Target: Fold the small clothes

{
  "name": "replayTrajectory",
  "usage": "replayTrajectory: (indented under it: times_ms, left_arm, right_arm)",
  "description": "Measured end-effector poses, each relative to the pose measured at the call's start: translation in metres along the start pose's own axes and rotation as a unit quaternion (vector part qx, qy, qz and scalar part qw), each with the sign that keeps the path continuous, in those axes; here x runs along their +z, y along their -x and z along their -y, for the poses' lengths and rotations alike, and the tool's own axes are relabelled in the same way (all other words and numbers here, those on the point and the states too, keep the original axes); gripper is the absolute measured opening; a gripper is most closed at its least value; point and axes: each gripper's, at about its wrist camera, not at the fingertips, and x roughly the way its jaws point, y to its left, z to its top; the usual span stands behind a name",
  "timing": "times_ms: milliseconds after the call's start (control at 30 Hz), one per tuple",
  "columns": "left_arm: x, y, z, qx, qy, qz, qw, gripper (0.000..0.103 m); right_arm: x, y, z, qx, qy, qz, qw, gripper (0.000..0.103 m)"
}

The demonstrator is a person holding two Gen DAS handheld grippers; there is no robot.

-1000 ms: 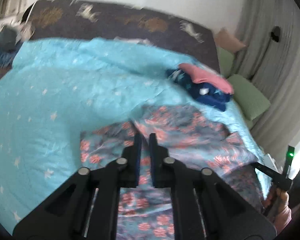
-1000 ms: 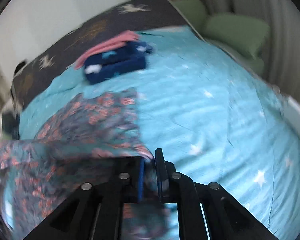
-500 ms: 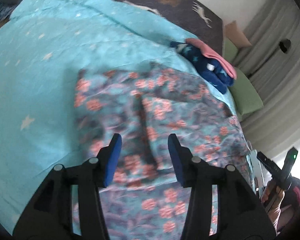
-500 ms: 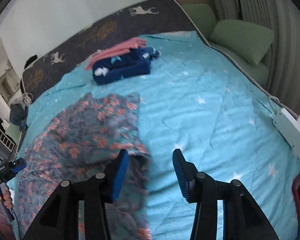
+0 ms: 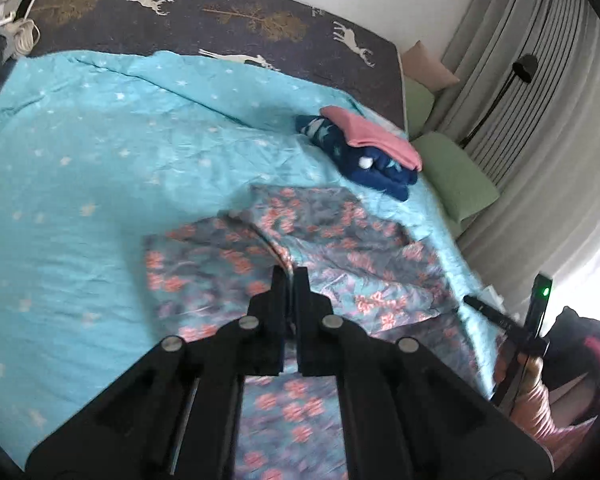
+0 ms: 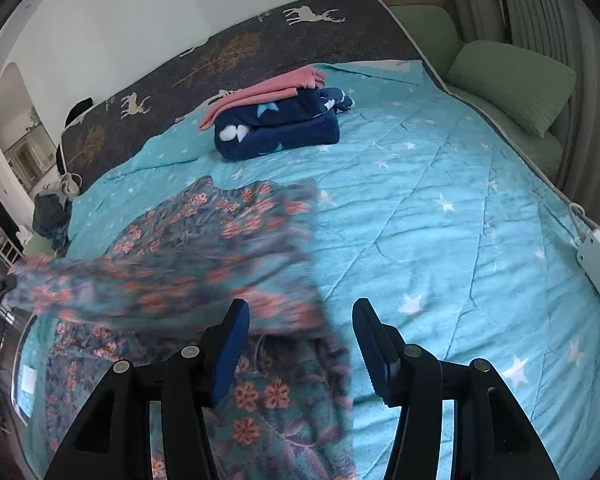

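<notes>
- Across both wrist views spreads a turquoise star-print quilt [image 6: 440,208] over a bed whose dark deer-and-tree cover [image 5: 228,12] shows along the far edge.
- Only the left wrist view shows the grey curtains [image 5: 540,92] with a black floor lamp [image 5: 522,66] in front of them, and the right gripper seen from outside at the far right, held in a pink-sleeved hand [image 5: 528,376] with a green light lit on it.
- Only the right wrist view shows the white power strip [image 6: 598,264] at the bed's right edge and a doorway at the far left.
- Green cushions [image 6: 512,80] lie beside the bed on the curtain side, seen in both views.
- On the near part of the quilt lies the floral garment [image 5: 340,248], grey-blue with coral flowers; its long axis runs from the near edge of the bed toward the far cover, and part of it is raised and blurred in the right wrist view.
- Beyond it, well apart, sits a folded stack: a navy star-print piece [image 6: 280,132] with a pink piece [image 6: 264,92] on top.
- The left gripper [image 5: 289,276] has its jaws pressed together on a ridge of the floral cloth.
- The right gripper [image 6: 300,332] has been opening and stands with its jaws spread, blue pads clear of the cloth that lies below and between them.
</notes>
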Motion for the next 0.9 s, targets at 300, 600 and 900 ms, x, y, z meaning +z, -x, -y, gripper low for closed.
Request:
replayTrajectory:
  times_ms: [300,600,900]
  left_arm:
    - [-0.039,-0.07,-0.045,0.06,0.058,-0.106,0.9909,0.049]
    - [-0.01,-0.095,-0.052,0.117,0.045,-0.08,0.9889,0.055]
    - [0.002,-0.109,-0.085,0.19,0.053,-0.069,0.9778,0.074]
  right_arm:
    - [0.009,-0.009,-0.007,0.01,0.001,-0.016,1.0,0.055]
    - [0.042,-0.042,-0.006,0.03,-0.007,-0.033,0.999,0.061]
    - [0.082,-0.113,0.017,0.089,-0.072,-0.067,0.991,0.066]
